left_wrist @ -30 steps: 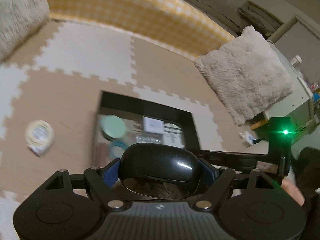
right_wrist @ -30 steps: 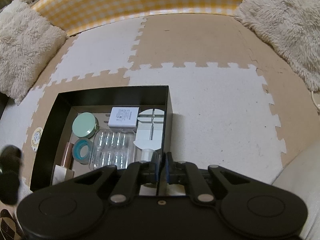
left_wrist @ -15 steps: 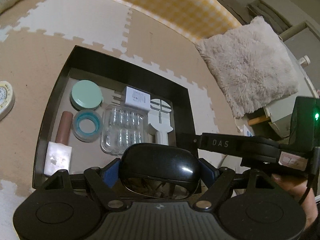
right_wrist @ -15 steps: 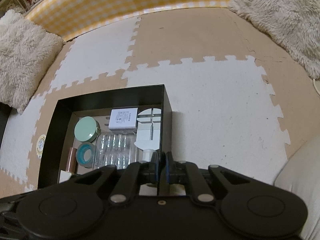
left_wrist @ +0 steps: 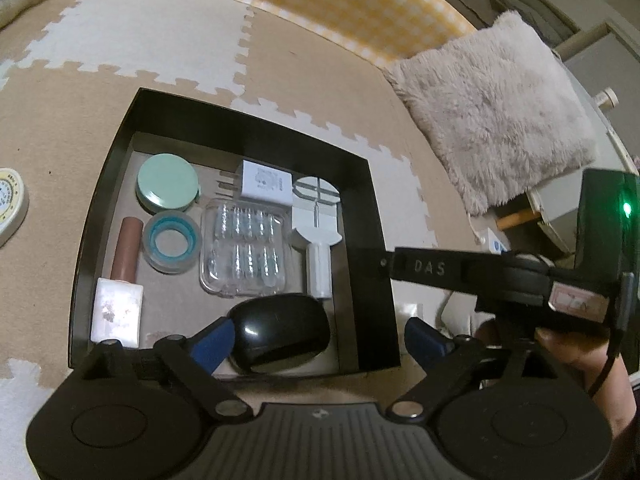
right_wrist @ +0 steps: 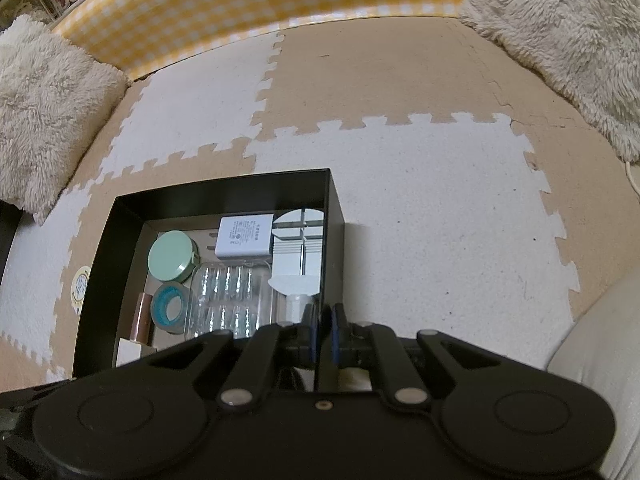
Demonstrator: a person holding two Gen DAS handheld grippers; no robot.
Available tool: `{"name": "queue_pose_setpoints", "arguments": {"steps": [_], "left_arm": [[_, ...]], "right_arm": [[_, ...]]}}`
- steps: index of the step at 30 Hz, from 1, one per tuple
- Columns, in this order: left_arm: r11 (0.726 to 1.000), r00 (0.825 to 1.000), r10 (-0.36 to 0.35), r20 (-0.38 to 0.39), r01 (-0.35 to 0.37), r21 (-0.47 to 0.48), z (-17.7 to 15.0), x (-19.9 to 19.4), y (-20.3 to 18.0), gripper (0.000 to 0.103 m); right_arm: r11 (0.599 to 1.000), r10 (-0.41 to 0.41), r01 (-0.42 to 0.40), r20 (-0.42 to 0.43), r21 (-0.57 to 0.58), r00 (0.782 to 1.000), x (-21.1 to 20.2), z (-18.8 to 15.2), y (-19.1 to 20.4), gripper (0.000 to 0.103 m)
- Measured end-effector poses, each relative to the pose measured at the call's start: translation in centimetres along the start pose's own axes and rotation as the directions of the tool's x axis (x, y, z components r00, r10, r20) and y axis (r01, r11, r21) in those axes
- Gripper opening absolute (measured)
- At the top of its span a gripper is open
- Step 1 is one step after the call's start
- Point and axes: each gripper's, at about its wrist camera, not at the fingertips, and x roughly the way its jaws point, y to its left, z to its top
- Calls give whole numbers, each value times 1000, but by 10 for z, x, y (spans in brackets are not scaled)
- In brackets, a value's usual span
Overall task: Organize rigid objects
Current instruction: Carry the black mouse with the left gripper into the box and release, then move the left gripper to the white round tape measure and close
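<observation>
Left gripper [left_wrist: 316, 336] fingers released; black case [left_wrist: 280, 332] sits near-right in box [left_wrist: 376, 248]. Right gripper [right_wrist: 322, 330] fingers clamp the box wall; withdraw straight up.

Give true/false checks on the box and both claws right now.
1. The glossy black oval case lies inside the black rectangular box. True.
2. The left claw is clamped on the case. False: its jaws stand wide open.
3. The right claw is closed on the box's right wall. True.
4. The round white labelled tin sits in the box. False: it lies on the foam mat, outside the box's left wall.
</observation>
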Motion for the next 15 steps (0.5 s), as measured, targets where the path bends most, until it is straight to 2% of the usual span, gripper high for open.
{"name": "queue_pose_setpoints", "arguments": {"steps": [5, 7, 15], "left_arm": [[999, 1000, 9, -2, -8, 35, -2, -4, -5, 96], [999, 1000, 4, -6, -4, 37, -3, -6, -6, 101], [995, 1000, 18, 14, -19, 94, -10, -24, -14, 103]], "right_arm": [[1000, 0, 0, 0, -2, 1000, 0, 0, 0, 8], [1000, -1, 1, 0, -3, 1000, 0, 0, 0, 8], [1000, -4, 4, 1, -7, 1000, 0, -1, 1, 8]]}}
